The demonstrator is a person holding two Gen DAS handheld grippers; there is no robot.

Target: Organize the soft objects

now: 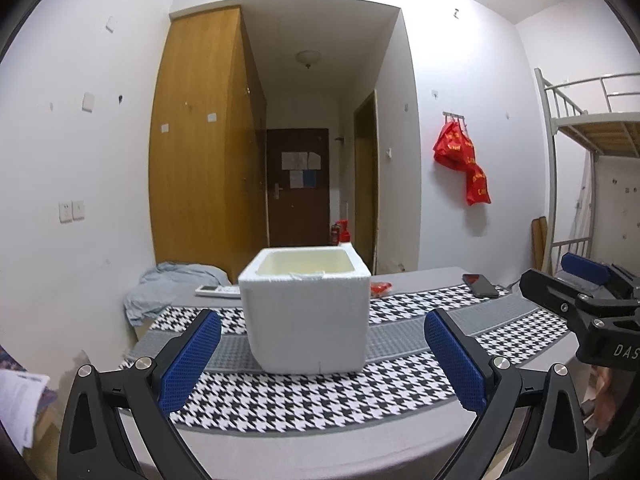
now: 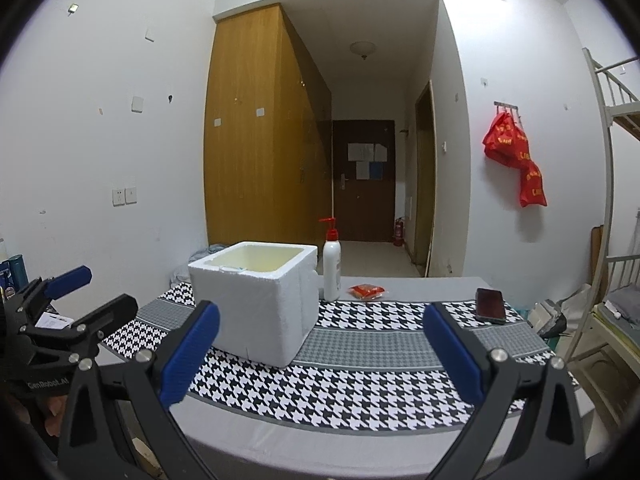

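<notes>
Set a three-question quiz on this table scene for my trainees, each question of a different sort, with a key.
1. True or false: the foam box has a lid on it.
2. Multiple choice: what stands right behind the box in the right wrist view? A) a white pump bottle with a red top; B) a kettle; C) a folded towel.
3. Fill in: the dark phone lies on the houndstooth ____.

Key
1. False: its top is open and, as far as the views reach, nothing shows inside.
2. A.
3. Cloth.

Both the left gripper and the right gripper hold their blue fingers wide apart, gripping nothing.
</notes>
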